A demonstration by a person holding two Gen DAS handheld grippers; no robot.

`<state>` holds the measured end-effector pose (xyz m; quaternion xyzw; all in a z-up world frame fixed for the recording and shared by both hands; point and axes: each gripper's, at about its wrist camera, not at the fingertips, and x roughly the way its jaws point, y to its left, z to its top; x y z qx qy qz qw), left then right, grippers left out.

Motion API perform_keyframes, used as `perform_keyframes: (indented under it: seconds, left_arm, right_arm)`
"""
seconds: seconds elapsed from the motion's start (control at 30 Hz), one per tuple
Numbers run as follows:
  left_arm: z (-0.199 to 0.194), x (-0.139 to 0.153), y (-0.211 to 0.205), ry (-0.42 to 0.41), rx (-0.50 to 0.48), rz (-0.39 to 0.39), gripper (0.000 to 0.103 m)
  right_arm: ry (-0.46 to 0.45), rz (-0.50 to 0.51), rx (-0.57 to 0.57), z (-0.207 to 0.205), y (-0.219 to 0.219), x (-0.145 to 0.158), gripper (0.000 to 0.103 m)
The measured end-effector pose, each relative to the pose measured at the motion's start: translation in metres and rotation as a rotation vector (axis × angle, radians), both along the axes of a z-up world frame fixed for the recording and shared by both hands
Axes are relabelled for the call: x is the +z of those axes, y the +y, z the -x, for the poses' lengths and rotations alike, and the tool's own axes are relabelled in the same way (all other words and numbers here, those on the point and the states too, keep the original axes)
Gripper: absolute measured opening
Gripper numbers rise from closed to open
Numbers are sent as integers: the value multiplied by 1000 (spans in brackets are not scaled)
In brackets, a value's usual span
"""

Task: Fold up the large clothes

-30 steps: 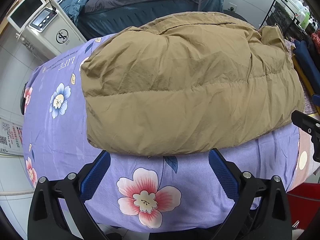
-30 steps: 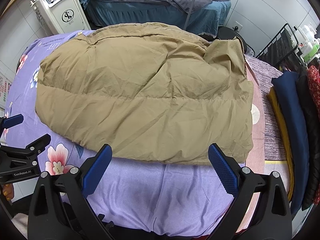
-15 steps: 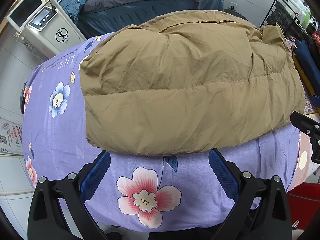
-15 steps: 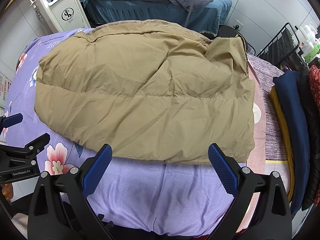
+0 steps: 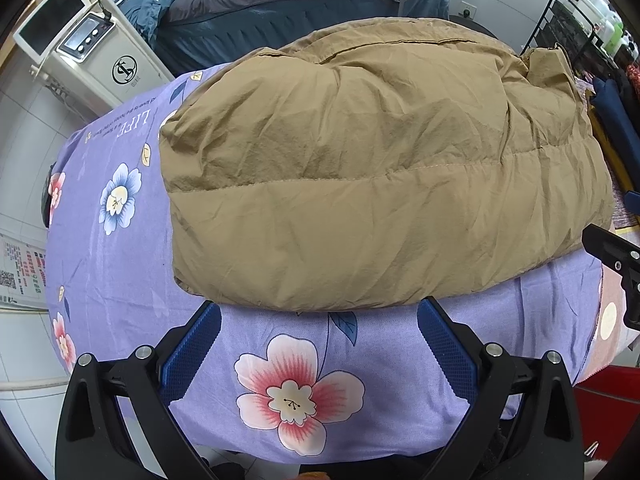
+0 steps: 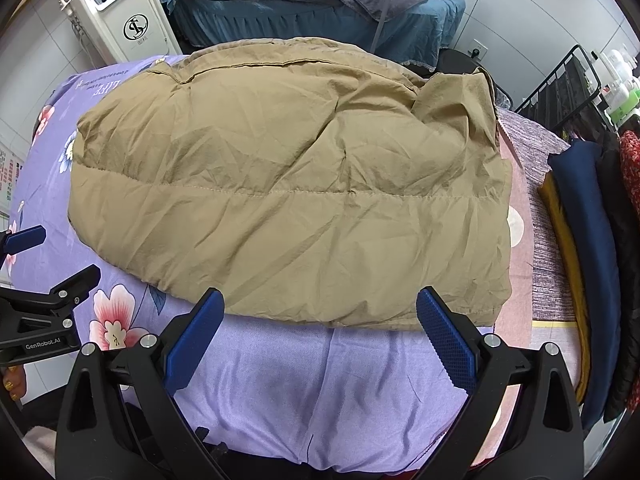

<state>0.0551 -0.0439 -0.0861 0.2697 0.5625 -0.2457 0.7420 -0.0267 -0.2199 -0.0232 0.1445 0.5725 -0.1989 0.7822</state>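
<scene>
Both tools sit at the near hem of the jacket (image 5: 376,176), so the step in hand looks like taking hold of that edge for another fold. To do it well, each should slide low along the sheet (image 5: 120,264) and bite through every layer of the hem, one toward each near corner, then lift together so the padding does not slump between them. The left gripper (image 5: 318,334) is spread wide and holds nothing, its blue pads just short of the hem. The right gripper (image 6: 320,328) is likewise spread and empty, its tips level with the hem and perhaps just over it. The jacket is tan, puffy and creased, with a stitched seam running left to right, already doubled into a broad block on the flowered purple sheet; a loose flap stands up at its far right corner.
</scene>
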Motion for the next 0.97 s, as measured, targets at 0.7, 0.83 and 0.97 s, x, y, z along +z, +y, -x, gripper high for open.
perform_keyframes:
  seconds: [0.7, 0.83, 0.97]
  left_arm:
    - [3, 4, -5, -23, -3, 6, 97]
    - [6, 5, -8, -47, -26, -12, 97]
    - [8, 5, -11, -35, -30, -10, 97]
  right_arm:
    - [4, -3, 1, 1, 0, -3, 95]
    - [6, -3, 4, 1, 0, -3, 95]
    - [10, -3, 7, -1, 0, -3, 95]
